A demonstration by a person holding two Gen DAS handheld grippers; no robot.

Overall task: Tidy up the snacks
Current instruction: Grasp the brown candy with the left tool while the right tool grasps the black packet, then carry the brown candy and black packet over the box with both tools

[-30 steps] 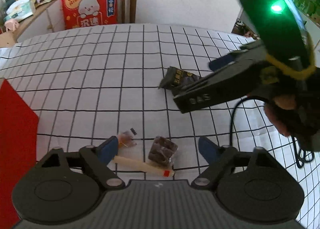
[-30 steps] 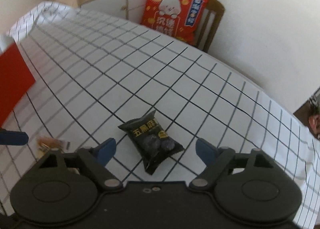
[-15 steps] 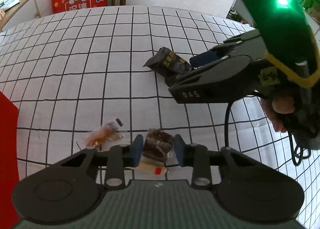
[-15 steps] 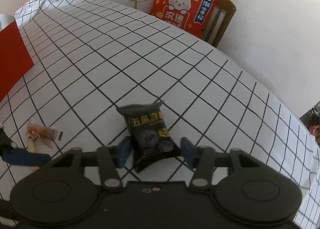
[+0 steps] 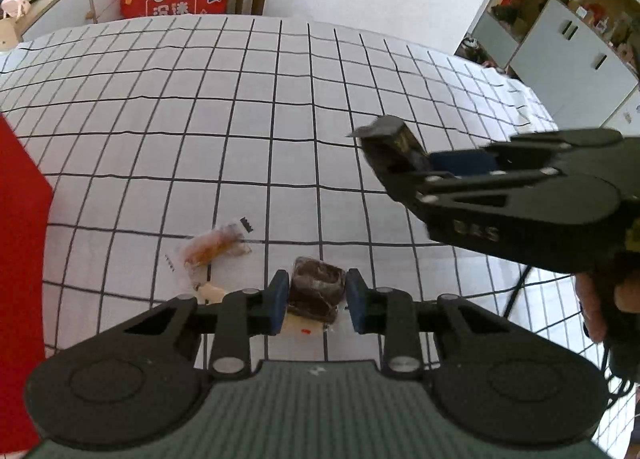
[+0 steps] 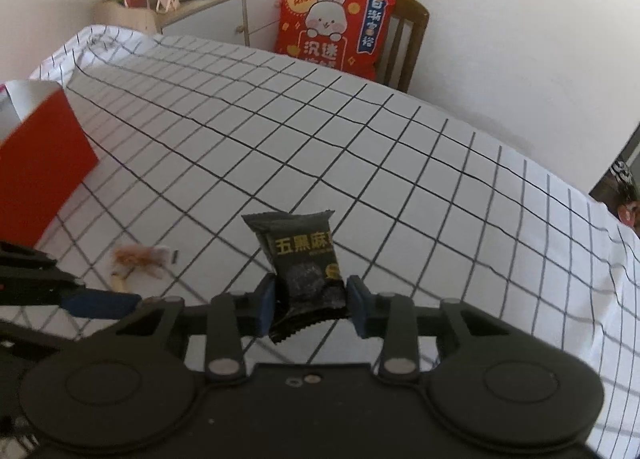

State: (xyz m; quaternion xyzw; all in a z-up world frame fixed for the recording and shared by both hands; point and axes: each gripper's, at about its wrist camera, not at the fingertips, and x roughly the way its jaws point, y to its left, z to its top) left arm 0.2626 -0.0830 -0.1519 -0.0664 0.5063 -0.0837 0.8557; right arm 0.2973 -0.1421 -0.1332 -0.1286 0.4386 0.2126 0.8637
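Left wrist view: we note the checked tablecloth (image 5: pixel 280 107) covering the whole table, and the red box (image 5: pixel 20 259) at its left edge; from the right wrist view its top stands open, and we judge it the likely container for the snacks, though nothing shows what is inside it.

Next in size, the right gripper (image 6: pixel 311 301) has just been closing, and its fingers are clamped on the lower half of the black snack packet (image 6: pixel 304 263). In the left wrist view that packet hangs clear above the cloth, so we read it as picked up.

The left gripper (image 5: pixel 316 301) has also just been closing. Its fingers press on both sides of the brown wrapped snack (image 5: pixel 316 291), which sits low over the cloth; we cannot tell whether it is off the table yet.

Smaller items left loose on the cloth: the orange snack in clear wrap (image 5: pixel 212 249) just left of the left gripper, and a pale stick snack (image 5: pixel 210 293) partly hidden under the left finger.

Progress, our judgement: early. Two snacks gripped, none seen delivered, two more still to collect.
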